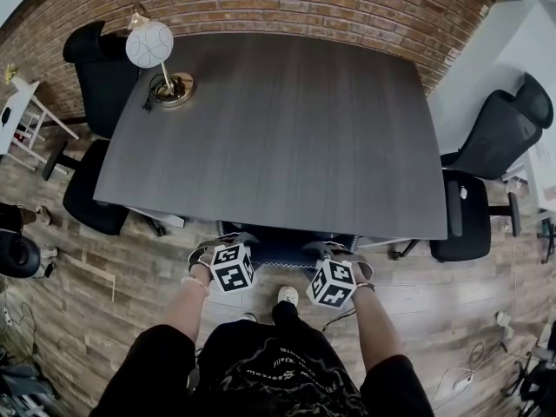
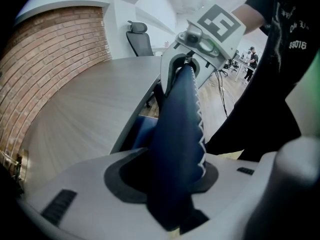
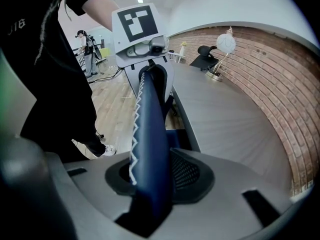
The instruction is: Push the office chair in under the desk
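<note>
Nearest the head camera was the person's black shirt [image 1: 278,376], with bare forearms reaching forward from it. One white shoe [image 1: 287,295] stood on the plank floor [image 1: 130,285], behind and between the two tools.

The left gripper [image 1: 222,243] and right gripper [image 1: 337,254] sat side by side, both pitched downward, marker cubes facing up. Each was set on the top edge of the office chair [image 1: 287,247], the left one toward its left end and the right one toward its right end.

Left gripper view: the navy backrest, edged with white zigzag stitching, ran straight out from between the jaws. The jaws stood only as wide as the padding was thick, pads against both faces, pinching the backrest. The right gripper showed farther along the same edge.

Right gripper view: the same hold. The backrest filled the gap, and one jaw's mesh pad lay hard against the padding. The left gripper showed at the far end of the edge.

Chair position: tucked under the desk [image 1: 278,129]. Only the top of the backrest showed, just on the tool side of the desk's near edge, with a slip of blue visible beneath that edge. The dark grey wood-grain top stretched ahead of both grippers to the brick wall [image 1: 287,3].

Far ahead and left of the left gripper, a lamp [image 1: 149,44] with a white globe stood on the desk's far corner. One black chair [image 1: 97,85] sat beyond that corner. Another black chair [image 1: 491,137] sat off the right gripper's outer side, well apart from it.
</note>
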Tool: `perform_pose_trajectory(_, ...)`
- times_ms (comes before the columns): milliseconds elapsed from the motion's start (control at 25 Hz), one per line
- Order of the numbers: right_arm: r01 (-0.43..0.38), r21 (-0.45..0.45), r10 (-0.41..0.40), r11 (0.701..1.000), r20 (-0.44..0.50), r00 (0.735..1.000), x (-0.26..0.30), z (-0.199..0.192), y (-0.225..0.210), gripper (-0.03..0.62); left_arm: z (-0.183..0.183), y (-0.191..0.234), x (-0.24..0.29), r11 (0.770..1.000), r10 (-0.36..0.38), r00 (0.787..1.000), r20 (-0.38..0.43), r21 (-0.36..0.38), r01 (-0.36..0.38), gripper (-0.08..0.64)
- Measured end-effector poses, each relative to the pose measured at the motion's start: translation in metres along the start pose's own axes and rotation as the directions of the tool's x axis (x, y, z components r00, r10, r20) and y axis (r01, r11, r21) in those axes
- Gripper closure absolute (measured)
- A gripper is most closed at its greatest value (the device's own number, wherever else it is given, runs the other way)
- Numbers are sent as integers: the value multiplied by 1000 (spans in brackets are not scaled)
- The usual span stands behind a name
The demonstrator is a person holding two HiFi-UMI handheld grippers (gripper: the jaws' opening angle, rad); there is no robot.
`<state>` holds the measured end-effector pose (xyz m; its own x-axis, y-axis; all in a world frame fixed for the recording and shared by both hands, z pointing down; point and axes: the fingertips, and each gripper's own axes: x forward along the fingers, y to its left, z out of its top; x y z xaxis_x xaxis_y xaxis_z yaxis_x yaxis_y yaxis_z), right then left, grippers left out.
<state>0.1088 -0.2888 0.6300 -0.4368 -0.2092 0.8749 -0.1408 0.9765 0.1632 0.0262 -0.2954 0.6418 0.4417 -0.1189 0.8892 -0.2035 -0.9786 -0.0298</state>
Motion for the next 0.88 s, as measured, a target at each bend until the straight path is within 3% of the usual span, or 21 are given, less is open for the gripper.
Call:
perform_pose_trajectory(360, -1, 53, 2, 999, -11, 1000, 2, -1, -2, 445, -3, 6, 0, 998, 40, 999, -6, -47, -40, 347)
perform_pose_trajectory(560, 10, 97, -6, 995, -34, 999, -2, -5, -3, 379, -1, 5, -1, 995, 67, 998, -9, -77, -68, 322)
perform_pose_trajectory(720, 1, 161, -2, 987, 7, 1000, -7, 5, -1, 346, 1, 5, -6, 992, 83, 997, -2, -90, -83, 322)
perform_pose_trajectory(880, 47, 185, -57, 982, 48, 997, -18, 18, -5, 342, 4, 4, -21, 987, 96, 994, 47, -137, -88, 321)
